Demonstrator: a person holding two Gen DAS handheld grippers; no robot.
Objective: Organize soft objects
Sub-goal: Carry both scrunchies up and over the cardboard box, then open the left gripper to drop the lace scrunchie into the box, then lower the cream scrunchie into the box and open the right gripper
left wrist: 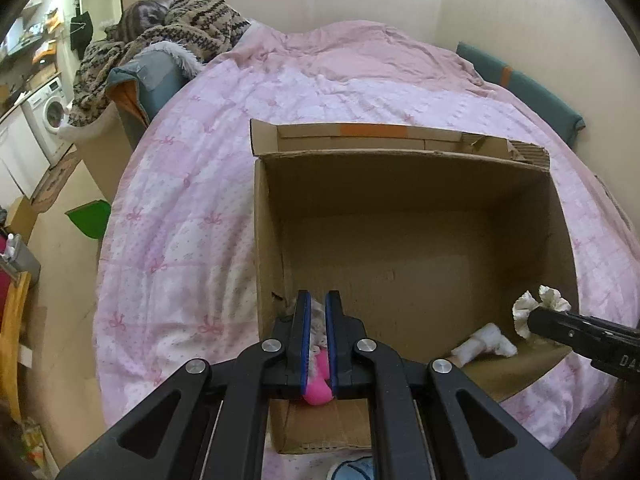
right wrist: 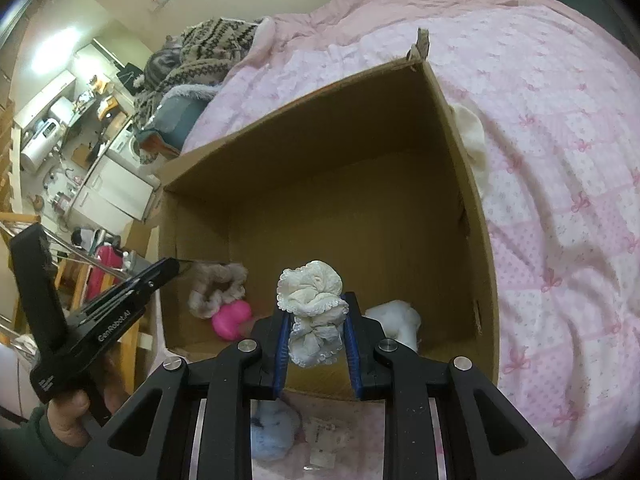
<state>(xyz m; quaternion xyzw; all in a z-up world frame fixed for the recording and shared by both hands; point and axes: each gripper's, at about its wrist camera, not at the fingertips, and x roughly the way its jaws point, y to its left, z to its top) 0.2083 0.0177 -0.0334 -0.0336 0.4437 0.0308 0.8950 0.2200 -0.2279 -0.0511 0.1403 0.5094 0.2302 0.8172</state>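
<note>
An open cardboard box (left wrist: 420, 184) stands on the pink bed; it also shows in the right wrist view (right wrist: 328, 120). My left gripper (left wrist: 318, 300) is inside the box's near left corner, jaws nearly closed around a fuzzy beige scrunchie (right wrist: 218, 288), above a pink soft toy (left wrist: 318, 394) that also shows in the right wrist view (right wrist: 232, 320). My right gripper (right wrist: 316, 312) is shut on a white frilly scrunchie (right wrist: 314, 300), held over the box's near edge; the scrunchie also shows in the left wrist view (left wrist: 540, 308). A white fluffy item (left wrist: 486, 344) lies on the box floor.
A pale blue fluffy item (right wrist: 274, 432) lies on the bed in front of the box. A cream cloth (right wrist: 474, 140) lies beside the box's right wall. A cat (left wrist: 144, 16) lies on a patterned blanket (left wrist: 192, 28) at the far left. Furniture stands on the floor to the left.
</note>
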